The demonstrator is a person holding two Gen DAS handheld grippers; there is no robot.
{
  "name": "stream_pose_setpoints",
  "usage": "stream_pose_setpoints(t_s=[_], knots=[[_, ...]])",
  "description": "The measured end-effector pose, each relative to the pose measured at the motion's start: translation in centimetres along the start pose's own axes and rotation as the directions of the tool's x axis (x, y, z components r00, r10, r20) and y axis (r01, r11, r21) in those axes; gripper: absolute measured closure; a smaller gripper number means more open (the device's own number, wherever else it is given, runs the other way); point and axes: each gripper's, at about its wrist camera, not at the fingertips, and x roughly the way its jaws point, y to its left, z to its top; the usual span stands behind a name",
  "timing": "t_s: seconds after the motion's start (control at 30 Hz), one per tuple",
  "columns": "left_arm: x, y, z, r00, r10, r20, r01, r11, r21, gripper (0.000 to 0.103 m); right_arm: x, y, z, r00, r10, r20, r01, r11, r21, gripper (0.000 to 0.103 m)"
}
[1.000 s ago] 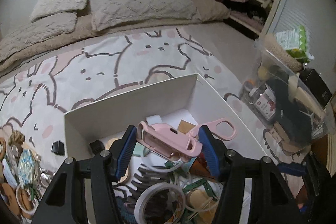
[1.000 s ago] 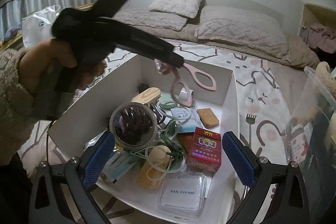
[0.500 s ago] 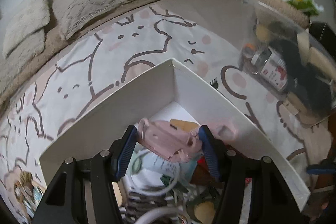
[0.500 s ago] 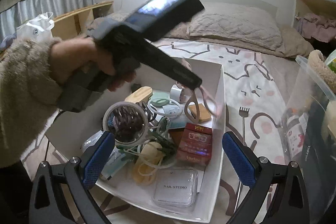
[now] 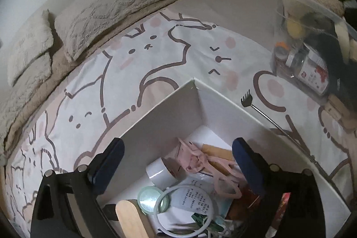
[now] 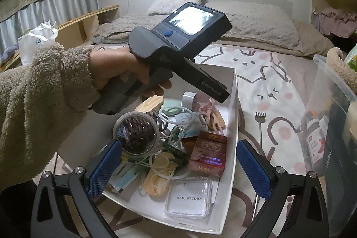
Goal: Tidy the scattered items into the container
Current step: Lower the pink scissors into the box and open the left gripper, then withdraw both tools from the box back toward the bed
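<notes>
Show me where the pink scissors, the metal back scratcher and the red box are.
pink scissors (image 5: 200, 162): left wrist view, pivot part.
metal back scratcher (image 6: 260, 115): right wrist view, claw head.
red box (image 6: 208, 153): right wrist view, top face.

Back scratcher (image 5: 263, 113) handle cut by box (image 5: 256, 117) wall; label text (image 5: 196, 195) unreadable.

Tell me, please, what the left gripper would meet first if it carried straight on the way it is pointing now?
Most likely the pink scissors lying in the white box, just released. The left gripper, its jaws opening with nothing pressed between them, points down at them beside the tape roll. Depth is hard to judge.
</notes>
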Motion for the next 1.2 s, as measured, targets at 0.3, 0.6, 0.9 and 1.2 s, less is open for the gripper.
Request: stream_pose_setpoints(t_s=[0.3, 0.6, 0.9, 1.2], knots=[[-2.5, 0.7, -0.6, 1.000, -0.015, 0.019, 0.016, 0.999, -0.052, 0.005, 0.0, -0.3, 0.0, 1.000, 0.002, -0.002, -0.002, 1.000, 0.018, 0.001], [-4.6, 1.1, -2.1, 1.000, -0.020, 0.023, 0.022, 0.995, -0.097, 0.005, 0.0, -0.6, 0.1, 1.000, -0.004, 0.000, 0.004, 1.000, 0.024, 0.001], [-6.9, 1.7, -4.3, 0.999, -0.027, 0.041, 0.032, 0.991, -0.128, 0.005, 0.1, -0.8, 0.1, 1.000, -0.005, -0.001, 0.005, 0.999, 0.033, 0.001], [-9.6, 2.4, -7.5, 0.997, -0.034, 0.074, 0.043, 0.992, -0.116, 0.005, 0.4, -0.7, -0.1, 1.000, -0.005, -0.005, 0.005, 0.999, 0.033, 0.001]])
